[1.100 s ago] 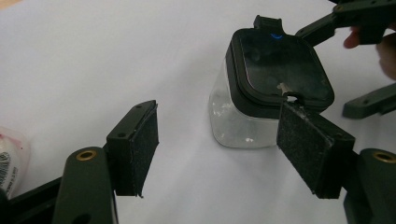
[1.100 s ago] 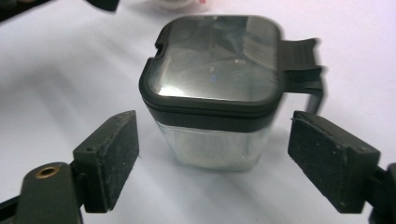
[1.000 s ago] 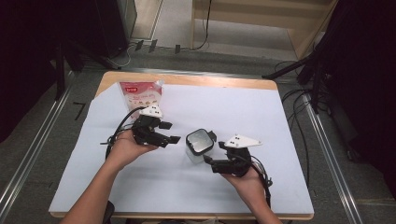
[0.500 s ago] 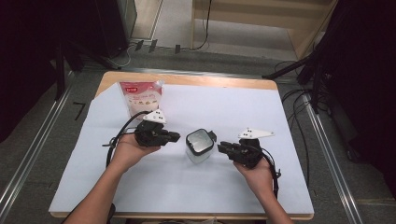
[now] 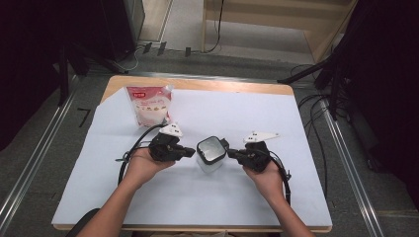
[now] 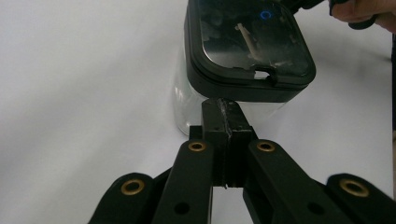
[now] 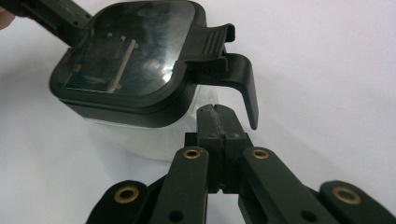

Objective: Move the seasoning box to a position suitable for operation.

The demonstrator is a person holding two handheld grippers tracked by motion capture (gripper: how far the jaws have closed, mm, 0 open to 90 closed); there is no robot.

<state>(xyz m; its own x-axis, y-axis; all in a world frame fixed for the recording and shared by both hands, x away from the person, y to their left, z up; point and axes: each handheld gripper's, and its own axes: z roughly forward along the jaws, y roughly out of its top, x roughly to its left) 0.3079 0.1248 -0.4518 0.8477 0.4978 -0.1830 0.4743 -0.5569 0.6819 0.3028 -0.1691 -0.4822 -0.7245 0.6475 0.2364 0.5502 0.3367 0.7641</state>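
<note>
Both grippers — left (image 5: pixel 190 153) and right (image 5: pixel 231 156) — are black, with brass-ringed screws on the linkage arms, grey three-cornered top plates and trailing black cables.

Bright overhead light, dark surroundings, soft focus.

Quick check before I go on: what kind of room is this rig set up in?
Likely a lab or recording workspace, not a kitchen: a small wooden table under a white sheet, stand legs and cables on grey floor around it.
</note>
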